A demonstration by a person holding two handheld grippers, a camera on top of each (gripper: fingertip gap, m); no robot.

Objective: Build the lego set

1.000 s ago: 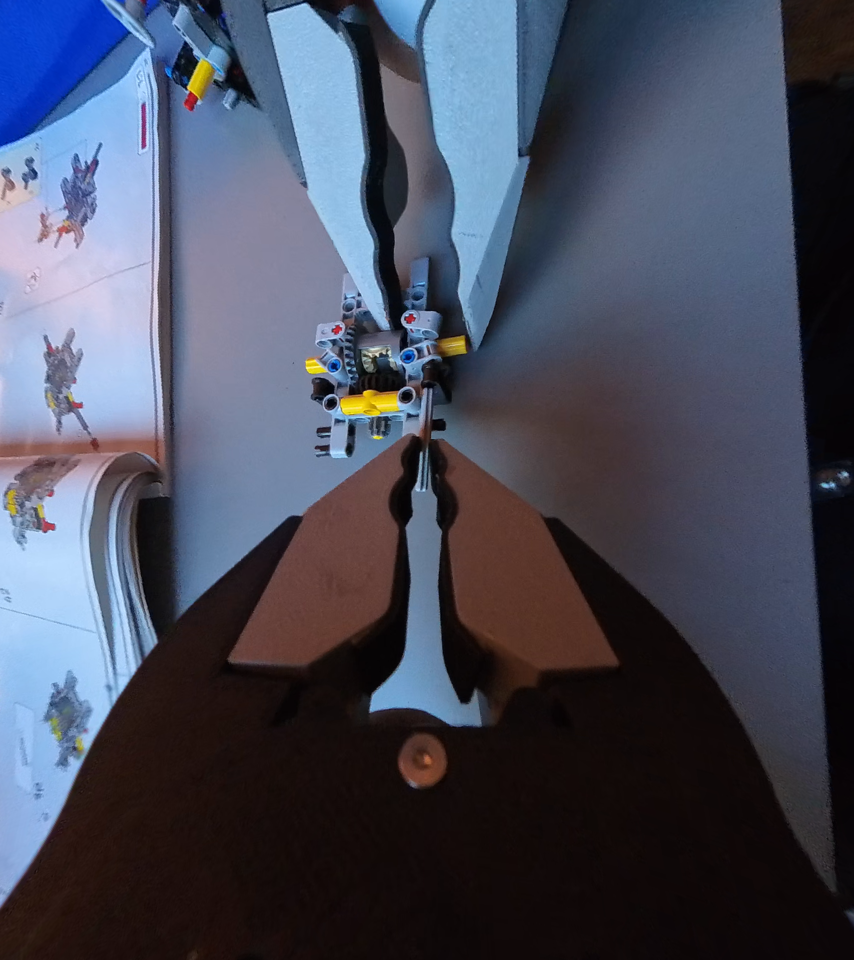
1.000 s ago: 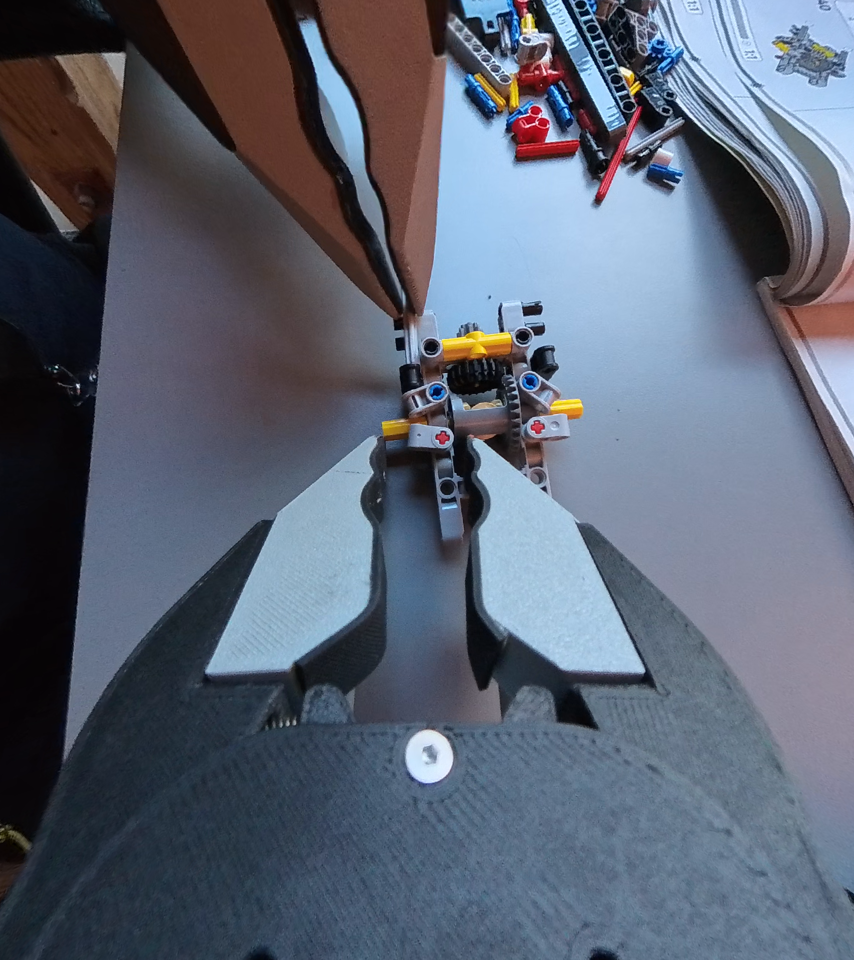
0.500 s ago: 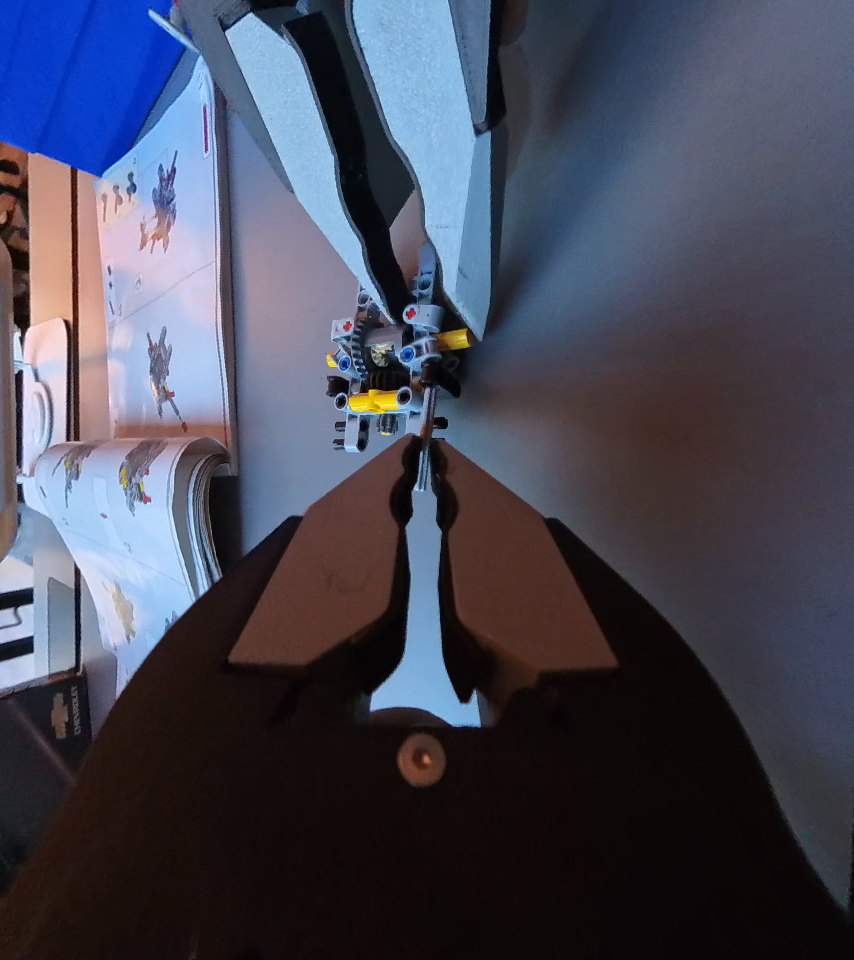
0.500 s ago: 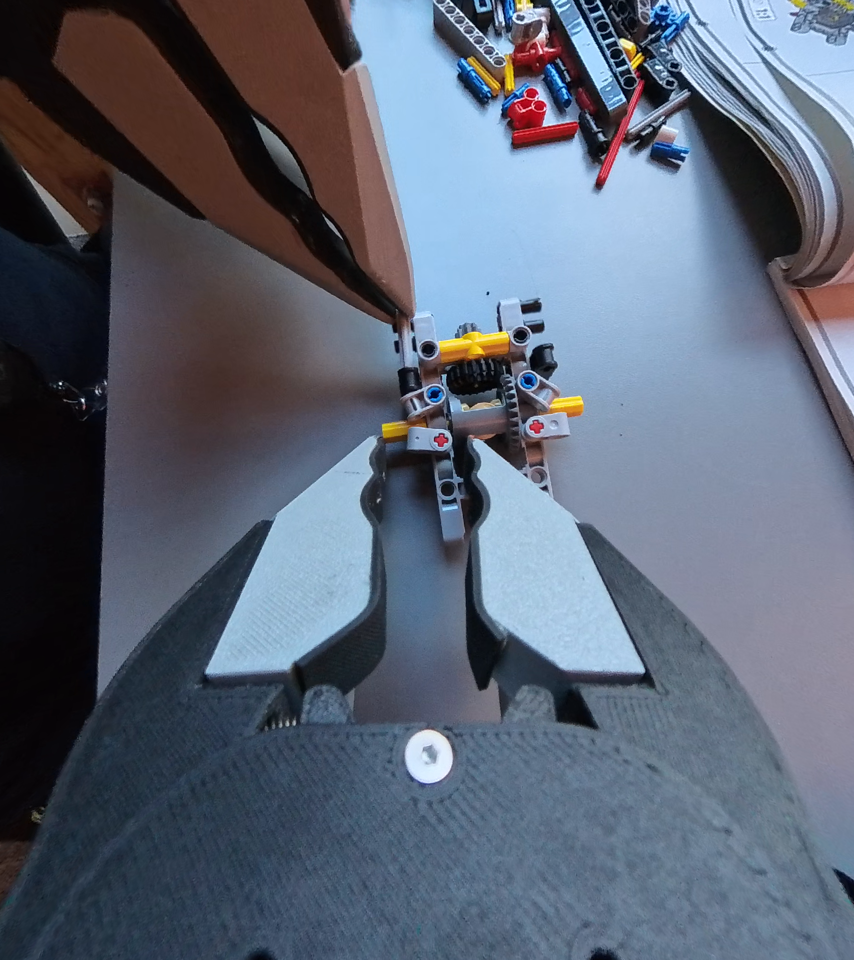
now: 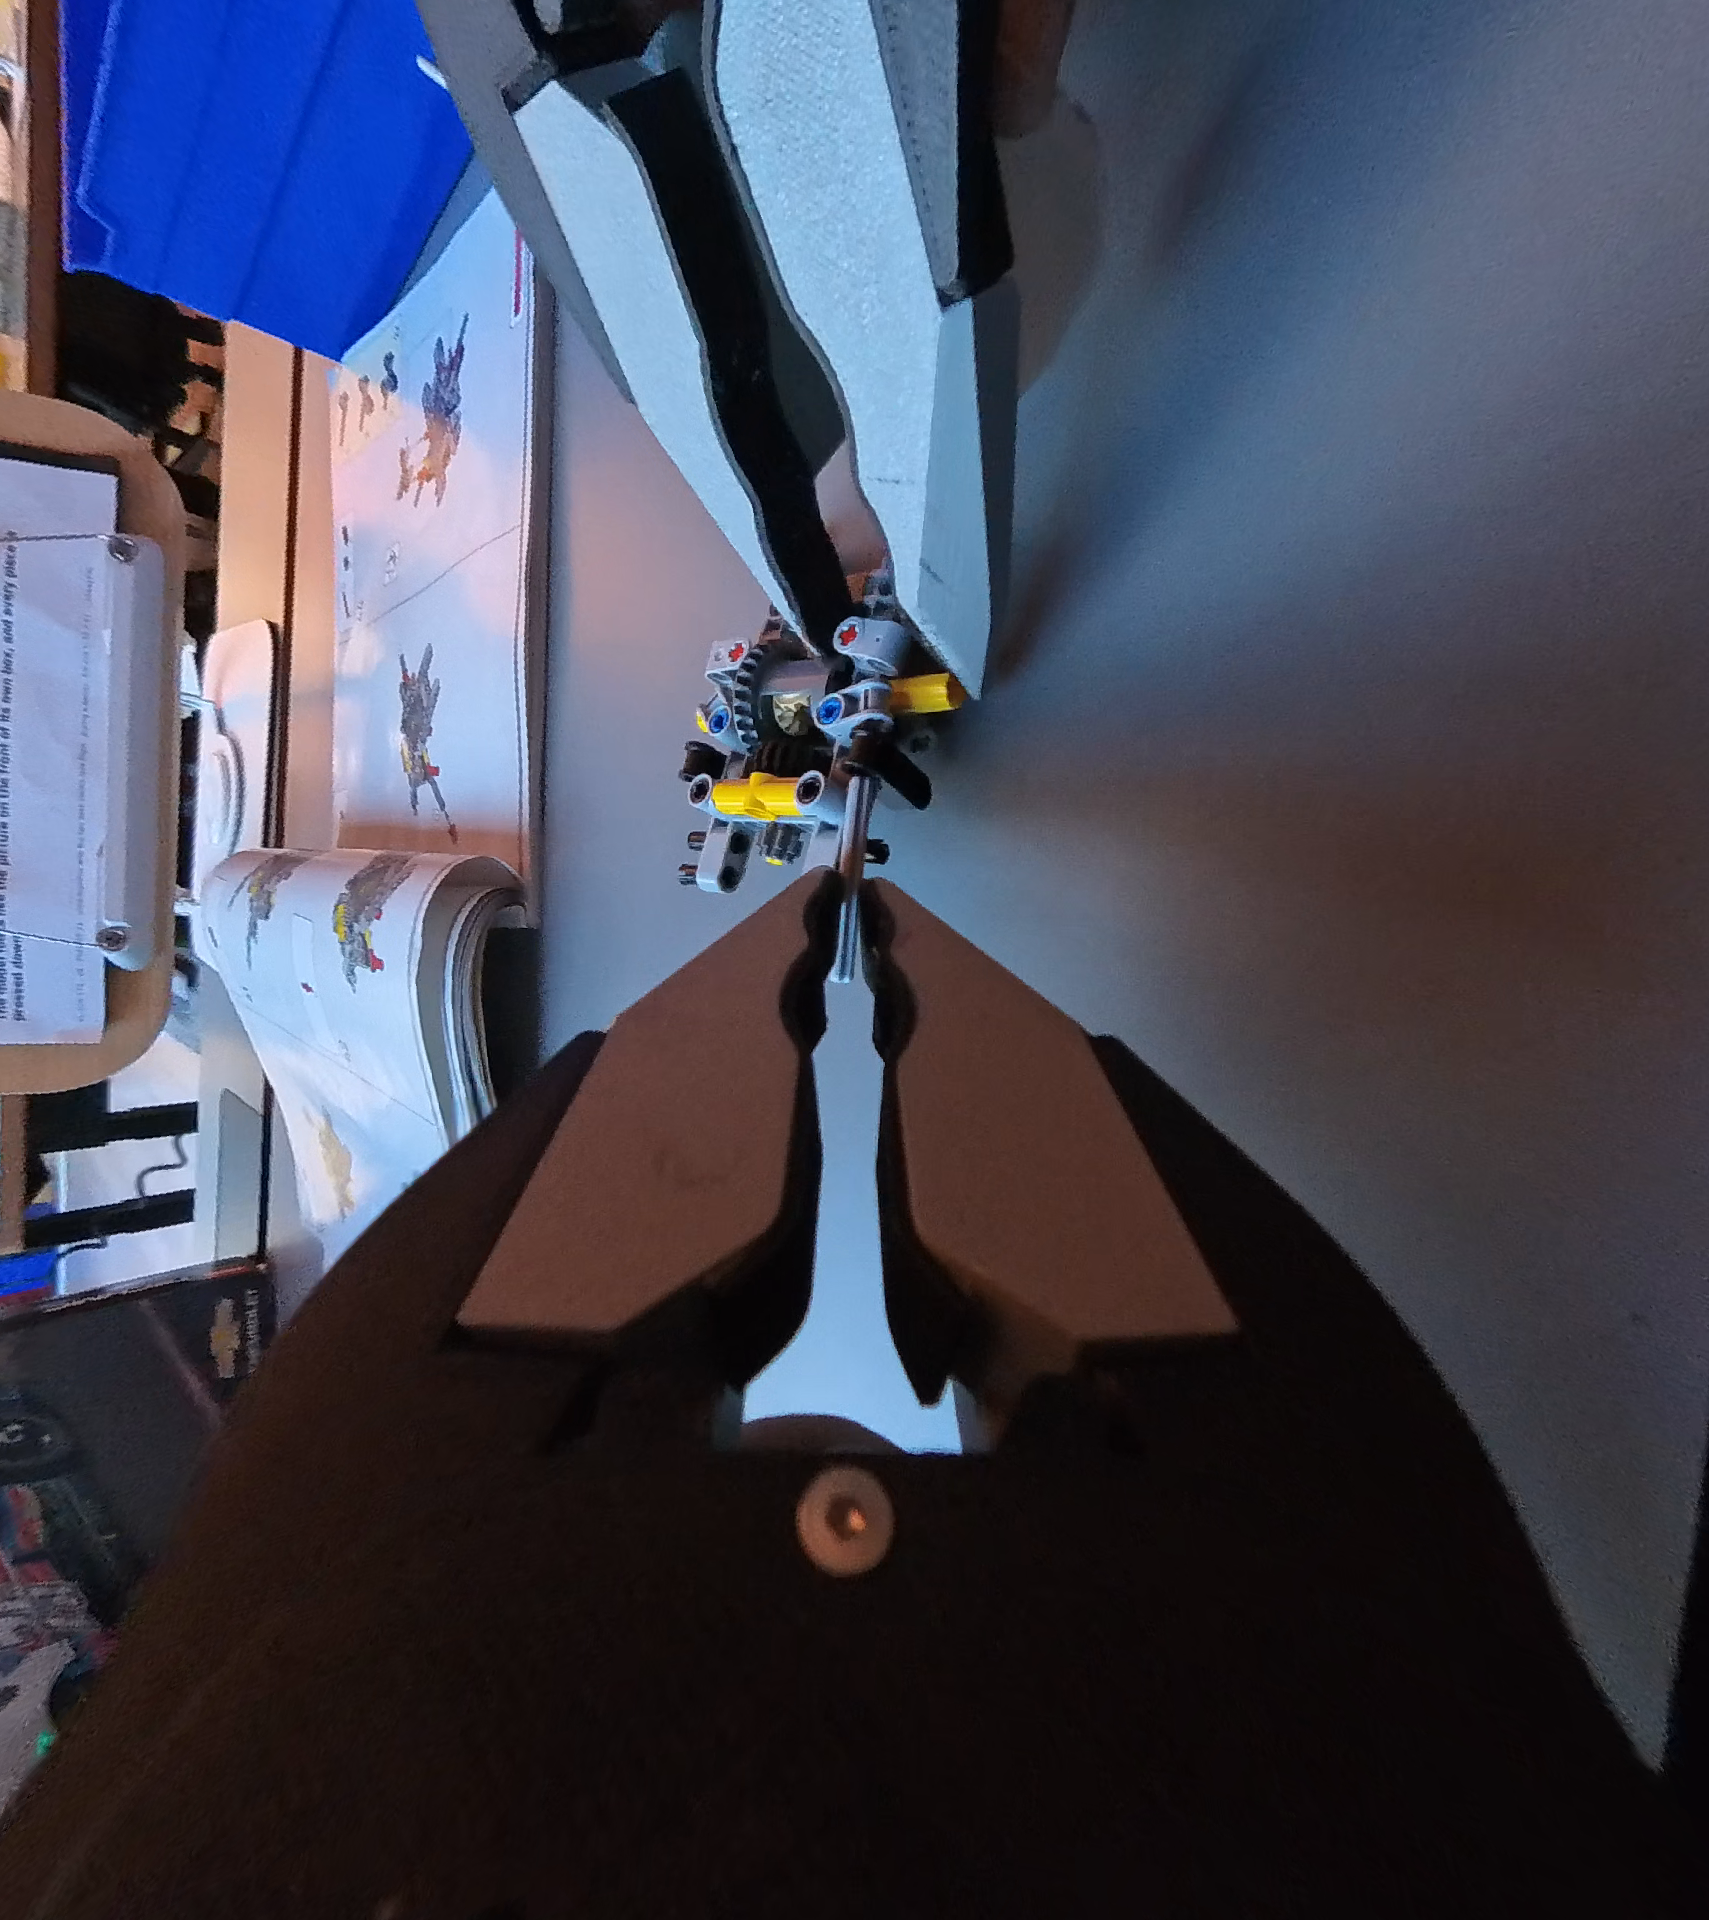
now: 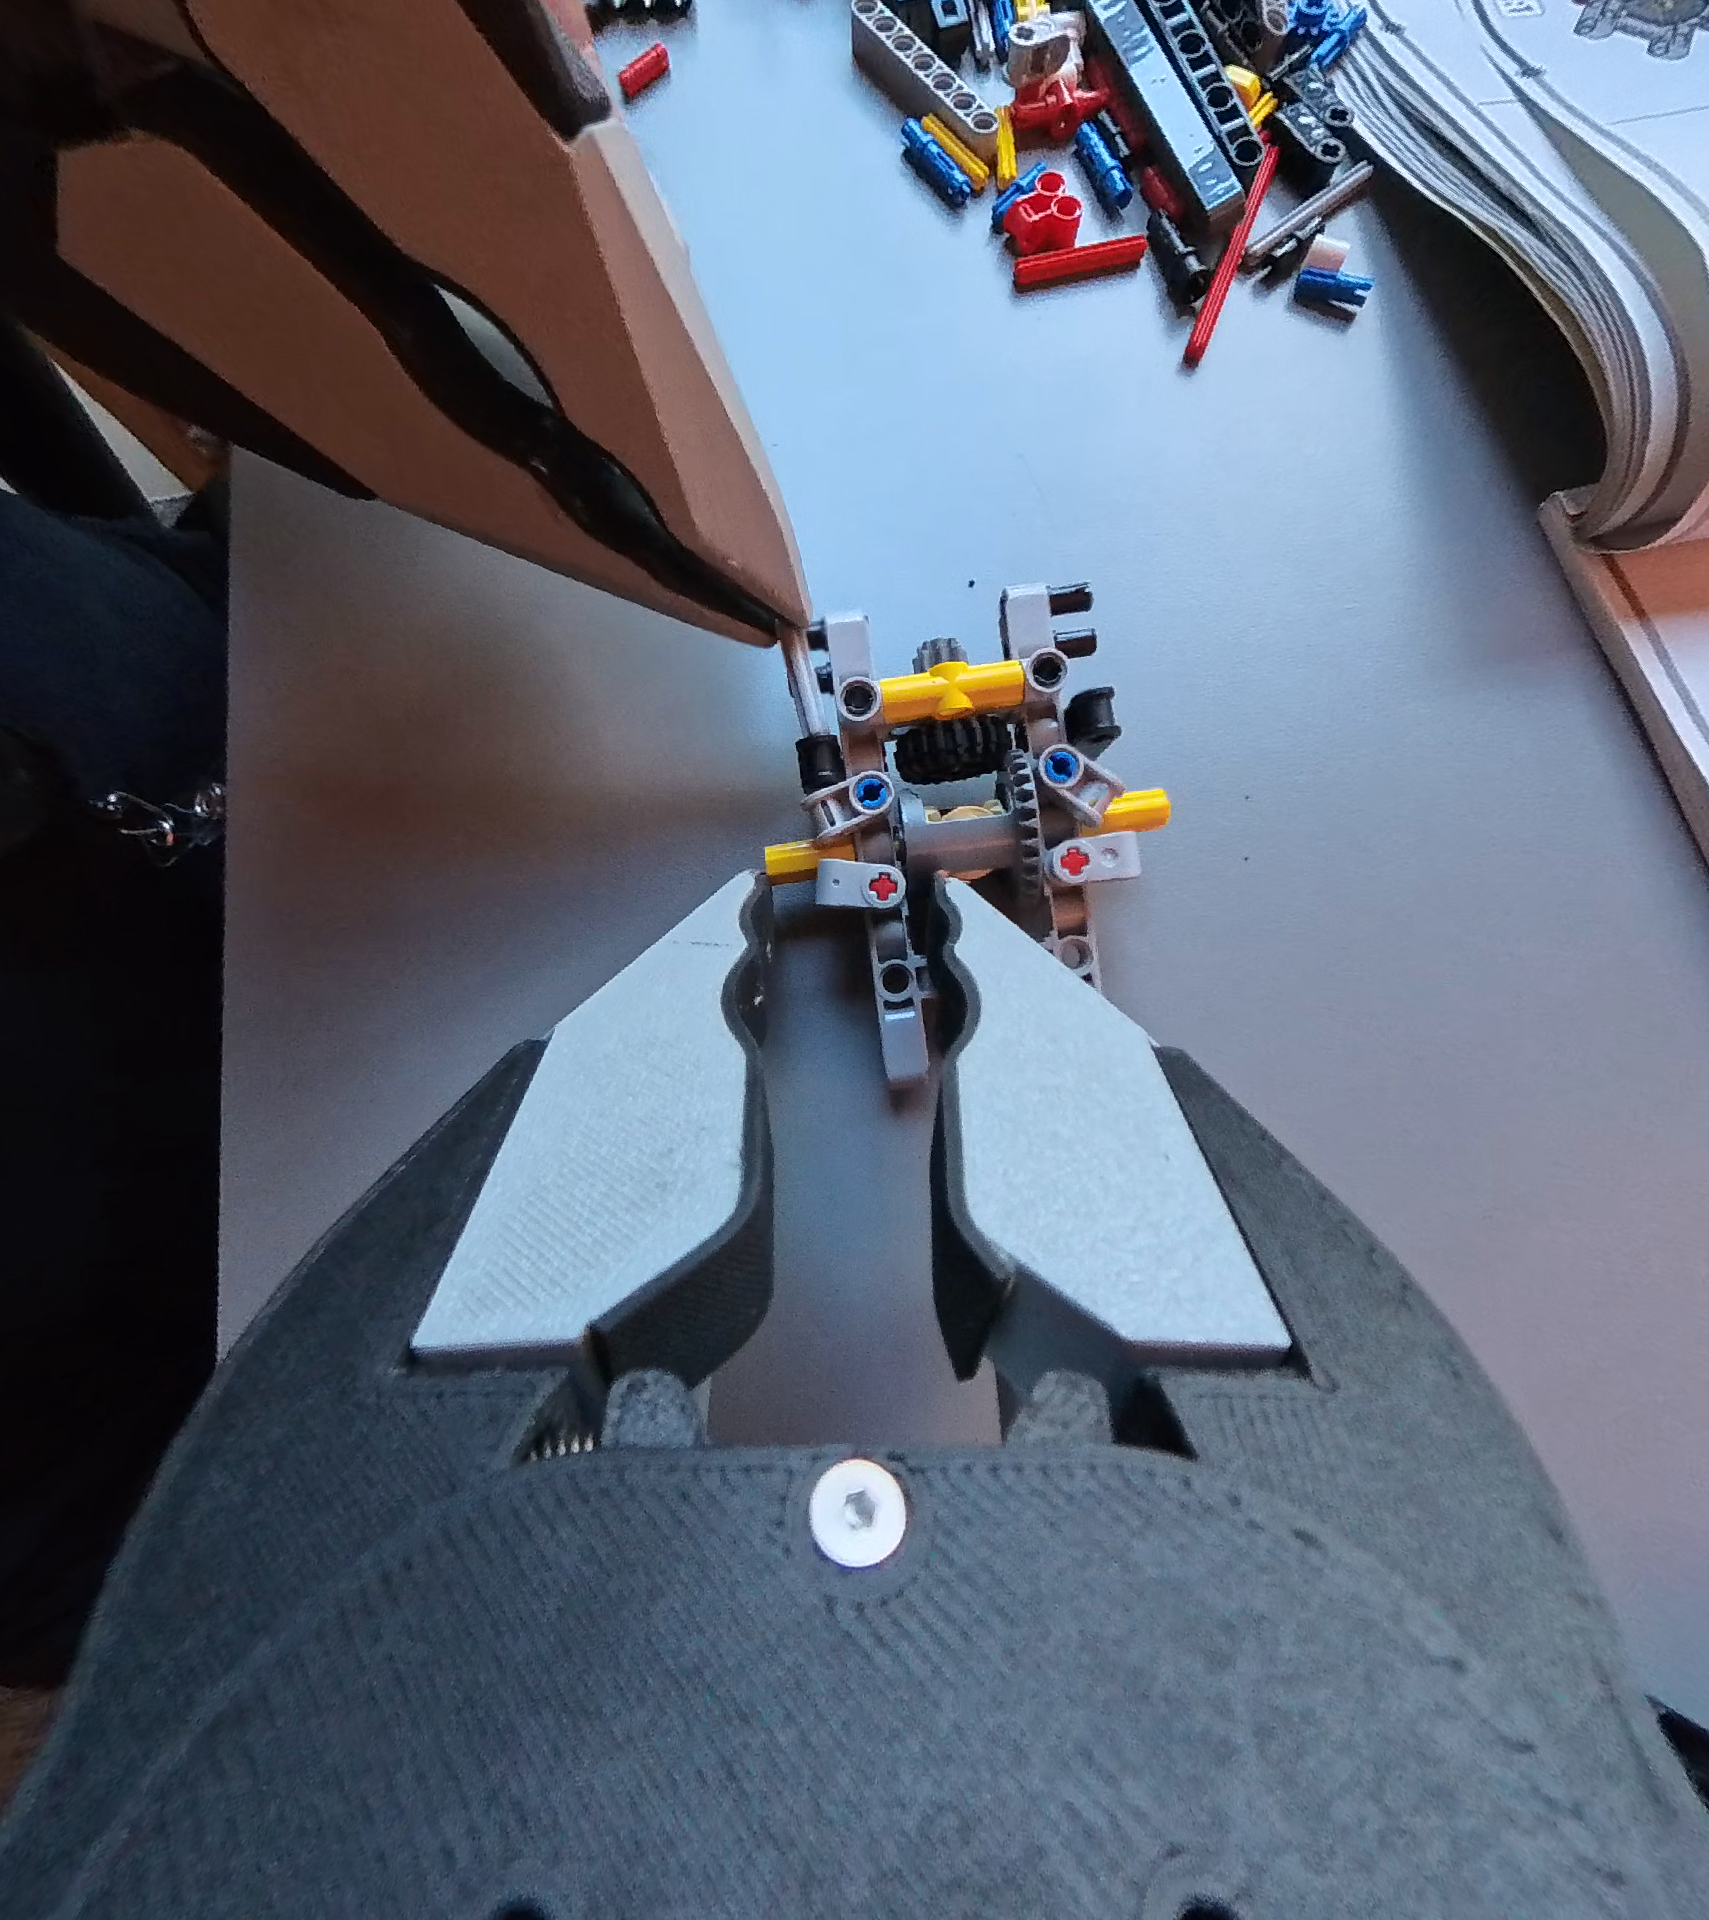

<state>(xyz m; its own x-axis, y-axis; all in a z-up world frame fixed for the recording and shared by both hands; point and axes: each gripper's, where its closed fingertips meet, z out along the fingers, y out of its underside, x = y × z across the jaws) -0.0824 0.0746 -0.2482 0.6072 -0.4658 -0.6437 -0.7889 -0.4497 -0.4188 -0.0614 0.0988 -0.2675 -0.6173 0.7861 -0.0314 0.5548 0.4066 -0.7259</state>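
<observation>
The left claw [image 5: 848, 914] pinches a grey axle [image 5: 855, 831] protruding from the brick gear assembly [image 5: 788, 738].

The small brick assembly [image 5: 796, 743] is viewed closely by both wrist cameras from opposite sides, each looking forward and down along its own fingers. The assembly and grey table [image 6: 1193, 499] around it are shared.

Grey table [image 6: 1349, 727] carries misc. items. Loose building parts [image 6: 1120, 177] (red, blue, yellow, grey, black pcs.) piled at far end in right wrist view, just beside open instruction booklet [image 6: 1608, 260] w/ curled pages. Booklet also in left wrist view [image 5: 351, 966]. Blue bin [image 5: 258, 166] beyond booklet. Printed sheet in wooden frame [image 5: 8, 748] and dark printed box [image 5: 29, 1475] off table, left edge.
</observation>
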